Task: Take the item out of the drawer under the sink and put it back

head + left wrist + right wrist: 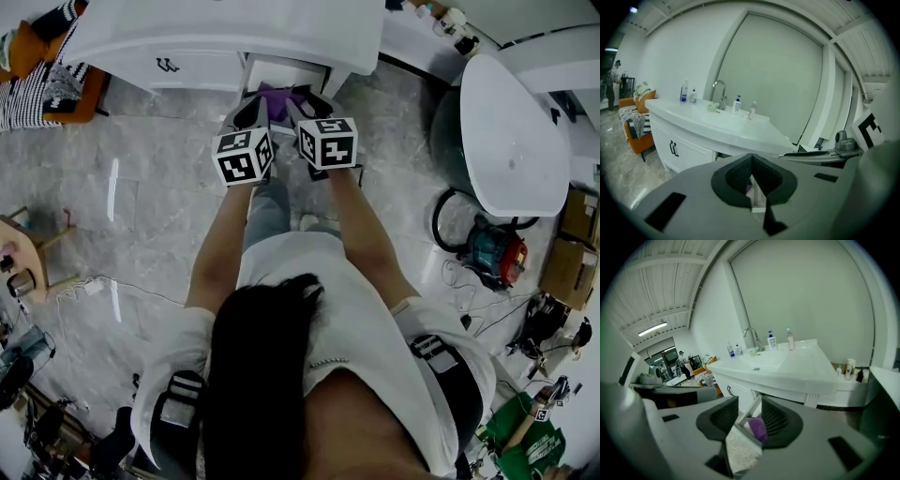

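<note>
The purple item (277, 98) looks to be in the open drawer (286, 67) under the sink (761, 363). The right hand-held gripper (750, 398) is spread partway. The item sits between its jaws, up against one pad only, so nothing is clamped yet. The left hand-held gripper (751, 157) is clenched tip to tip with nothing clearly caught in it, and it's held beside the right one, below the sink.

Seems like the grab is the step in hand. To get it done well, the item should probably be centred between the pads before they're squeezed, otherwise it could get nudged sideways or pinched by a corner. It looks soft, so a deeper bite is likely safer. The lift is best kept straight up so the drawer isn't clipped, and the left one can be kept out of the way.
</note>
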`<state>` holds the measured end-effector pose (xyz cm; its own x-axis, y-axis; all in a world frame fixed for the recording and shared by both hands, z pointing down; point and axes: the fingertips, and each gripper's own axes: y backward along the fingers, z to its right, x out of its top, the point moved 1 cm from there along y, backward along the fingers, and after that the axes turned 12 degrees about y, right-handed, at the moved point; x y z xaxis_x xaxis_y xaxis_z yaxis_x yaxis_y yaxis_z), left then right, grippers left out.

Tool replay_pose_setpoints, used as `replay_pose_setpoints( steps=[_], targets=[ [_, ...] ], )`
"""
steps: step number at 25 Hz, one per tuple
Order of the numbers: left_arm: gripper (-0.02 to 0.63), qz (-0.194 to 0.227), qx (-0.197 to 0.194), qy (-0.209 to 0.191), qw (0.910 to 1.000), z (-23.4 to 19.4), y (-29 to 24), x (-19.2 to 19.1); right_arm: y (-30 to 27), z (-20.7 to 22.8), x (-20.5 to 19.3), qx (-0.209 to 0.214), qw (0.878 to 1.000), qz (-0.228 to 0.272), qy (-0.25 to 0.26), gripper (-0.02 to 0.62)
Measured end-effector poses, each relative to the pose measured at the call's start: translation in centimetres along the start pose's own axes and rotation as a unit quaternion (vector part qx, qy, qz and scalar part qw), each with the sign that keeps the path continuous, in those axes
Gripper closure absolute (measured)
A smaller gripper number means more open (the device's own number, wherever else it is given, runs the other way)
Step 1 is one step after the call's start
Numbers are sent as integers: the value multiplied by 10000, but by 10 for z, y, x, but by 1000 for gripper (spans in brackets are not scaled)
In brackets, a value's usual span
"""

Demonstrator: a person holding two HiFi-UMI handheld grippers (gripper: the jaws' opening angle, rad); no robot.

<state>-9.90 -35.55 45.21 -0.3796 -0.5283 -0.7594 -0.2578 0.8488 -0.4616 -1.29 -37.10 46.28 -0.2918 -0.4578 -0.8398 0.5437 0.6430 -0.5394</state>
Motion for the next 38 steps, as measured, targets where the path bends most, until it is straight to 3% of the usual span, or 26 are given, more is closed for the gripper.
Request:
replay_pose_setpoints(
  steps=[6, 10, 19, 26, 28, 31, 38],
  targets=[
    [601, -65, 56, 7, 10000, -5, -4, -3, -4, 6, 0, -150, 9999, -63, 6, 520],
    [601, -101, 51, 19, 9999, -6, -9, -2, -3, 16, 1, -523, 9984, -55, 186, 572],
    [601, -157, 88, 51, 9998, -4, -13, -6, -6, 19, -5, -441, 9990, -107, 25, 580],
    [601, -259, 280, 175, 9991, -33, -17, -14, -31, 10, -20, -94, 9992, -281, -284, 574],
    [601, -320, 316, 252, 9987, -41, -22, -17, -40, 9, -25, -117, 9988, -383, -282, 549],
    [601, -429, 363, 345, 9978, -51, -31, -23, -56, 7, -37, -46, 9978, -598, -291, 442],
    [601, -630, 562, 474, 9953, -89, -53, -29, -98, 3, -63, 187, 9934, -1069, -363, 360]
  ],
)
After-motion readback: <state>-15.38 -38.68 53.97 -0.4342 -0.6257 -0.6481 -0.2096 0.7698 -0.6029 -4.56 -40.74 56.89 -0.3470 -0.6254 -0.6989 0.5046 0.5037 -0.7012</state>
